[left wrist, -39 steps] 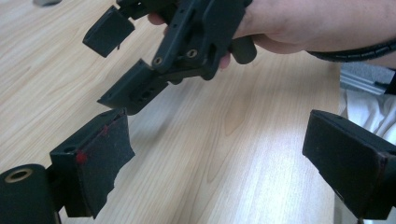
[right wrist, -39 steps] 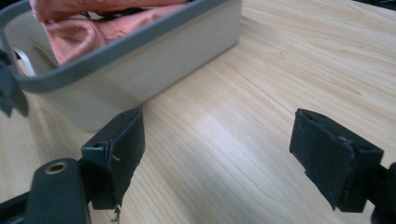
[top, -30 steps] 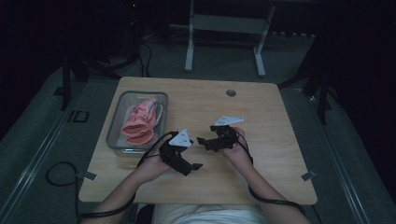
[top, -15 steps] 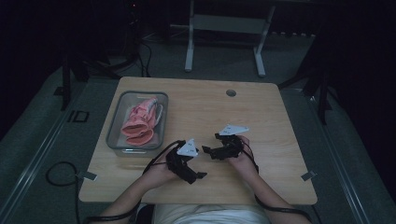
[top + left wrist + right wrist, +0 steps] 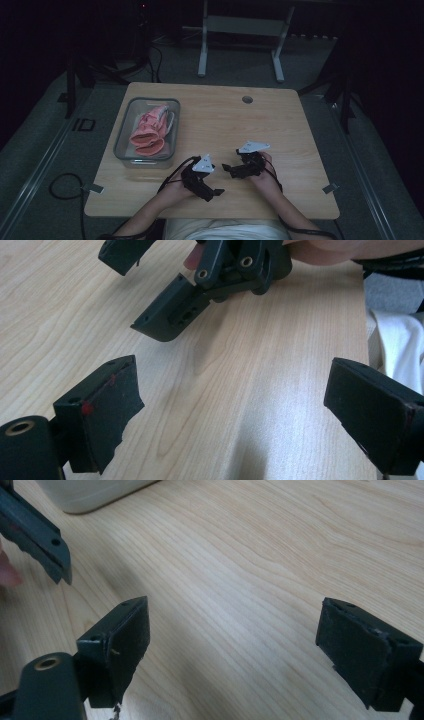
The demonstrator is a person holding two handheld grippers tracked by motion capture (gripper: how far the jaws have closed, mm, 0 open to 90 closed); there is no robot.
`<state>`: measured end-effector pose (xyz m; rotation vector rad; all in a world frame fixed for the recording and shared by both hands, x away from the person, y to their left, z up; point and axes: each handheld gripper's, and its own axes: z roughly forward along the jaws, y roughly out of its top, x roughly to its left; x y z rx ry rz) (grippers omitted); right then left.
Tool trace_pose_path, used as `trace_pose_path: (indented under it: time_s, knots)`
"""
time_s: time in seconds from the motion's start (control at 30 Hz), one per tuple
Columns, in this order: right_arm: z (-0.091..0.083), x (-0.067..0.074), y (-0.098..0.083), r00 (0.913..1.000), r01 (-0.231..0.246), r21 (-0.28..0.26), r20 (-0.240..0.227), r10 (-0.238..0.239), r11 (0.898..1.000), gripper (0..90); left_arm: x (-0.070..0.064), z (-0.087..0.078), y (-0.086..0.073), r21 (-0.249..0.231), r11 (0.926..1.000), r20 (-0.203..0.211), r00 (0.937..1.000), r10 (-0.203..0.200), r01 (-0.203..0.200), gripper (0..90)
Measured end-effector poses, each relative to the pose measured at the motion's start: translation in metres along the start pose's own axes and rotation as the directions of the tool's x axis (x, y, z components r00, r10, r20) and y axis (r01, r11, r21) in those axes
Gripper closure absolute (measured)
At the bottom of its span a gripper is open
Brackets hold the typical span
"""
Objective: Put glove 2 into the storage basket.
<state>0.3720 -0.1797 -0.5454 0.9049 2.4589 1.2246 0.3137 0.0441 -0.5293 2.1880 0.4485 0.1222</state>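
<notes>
Left claw [image 5: 216, 191] & right claw [image 5: 229, 169]: jaws wide apart on both, nothing between, low over the table [image 5: 280, 130] near its front edge, tips close together. Pink cloth [image 5: 149, 133] lies in the clear tub [image 5: 123, 150], off to the left, apart from both claws. Light wood top, dark room w/ a metal frame [image 5: 240, 25] behind. Cloth's shape hard to make out.

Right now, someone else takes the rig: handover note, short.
Left gripper: jaws wide open, nothing between them, low over the near table edge.
Right gripper: jaws wide open, nothing held, just beside the left one, tips close together.
Pink cloth: bunched inside the clear bin at the table's left side, untouched by either gripper.
Done: cloth sits in the bin.
Left: cannot tell from here; both grippers are free to reach for the bin if more is needed.
</notes>
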Motion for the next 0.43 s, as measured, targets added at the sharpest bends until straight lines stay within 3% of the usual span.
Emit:
trace_pose_path:
  time_s: [0.43]
  knots:
    - [-0.0011,-0.0021,-0.0067,0.9999,-0.003,-0.003,0.011,0.003,1.000,14.4,-0.0005,0.0016,-0.0037,0.021,0.9998,0.010,1.0000,0.000,0.000,7.4]
